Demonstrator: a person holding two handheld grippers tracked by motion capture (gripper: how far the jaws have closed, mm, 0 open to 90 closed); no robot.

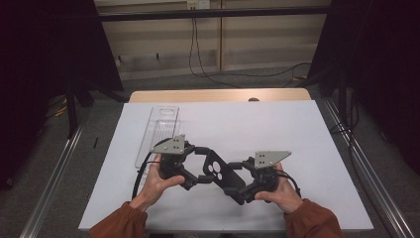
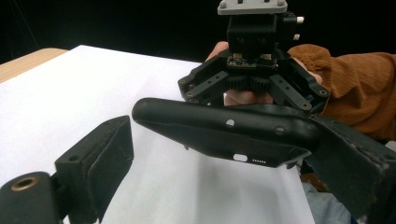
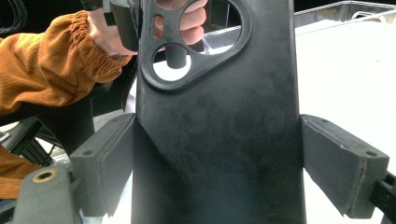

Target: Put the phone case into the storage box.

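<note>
A black phone case (image 1: 225,181) with a cut-out camera window hangs above the white sheet between both grippers. My right gripper (image 1: 236,182) is shut on it: in the right gripper view both pads (image 3: 112,158) press on the long edges of the case (image 3: 219,130). My left gripper (image 1: 202,164) faces it from the left with its jaws spread around the case's far end. In the left gripper view the case (image 2: 210,126) lies across the left gripper's (image 2: 224,140) gap, against the right jaw, with white paper showing beside the left pad (image 2: 109,154).
A clear plastic tray (image 1: 161,126) lies on the white sheet (image 1: 297,134) at the left rear, just behind the left hand. The wooden table edge (image 1: 218,95) runs along the back. Dark curtains and metal rails flank the table.
</note>
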